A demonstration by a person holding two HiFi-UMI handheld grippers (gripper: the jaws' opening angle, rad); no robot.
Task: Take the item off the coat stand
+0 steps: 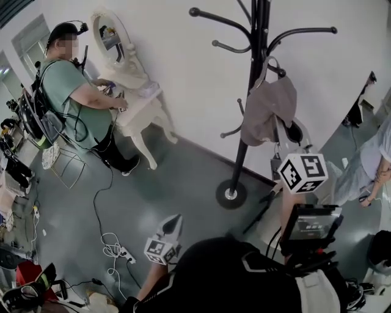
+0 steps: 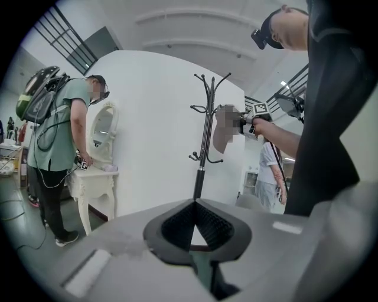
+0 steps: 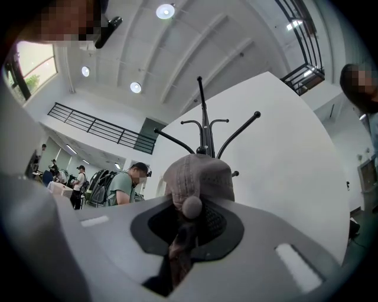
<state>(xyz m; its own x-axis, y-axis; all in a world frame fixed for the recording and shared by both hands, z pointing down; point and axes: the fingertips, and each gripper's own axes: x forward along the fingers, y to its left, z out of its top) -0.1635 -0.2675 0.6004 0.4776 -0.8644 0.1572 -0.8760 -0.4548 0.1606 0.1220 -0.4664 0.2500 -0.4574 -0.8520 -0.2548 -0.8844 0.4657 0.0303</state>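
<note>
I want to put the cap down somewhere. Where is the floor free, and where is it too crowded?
Free: the grey floor between the stand base and the white table. Crowded: the lower left, with cables and gear along the left edge.

Evenly bright, lit by round ceiling lamps (image 3: 165, 10). Strong fisheye bending, dark corners. Soft blur on near foreground.

Wears black top (image 1: 226, 275) w/ white trim; grey left tool (image 2: 198, 229) & right tool (image 3: 189, 227), black ribbed pads (image 2: 177, 227), b/w marker cubes (image 1: 302, 173).
</note>
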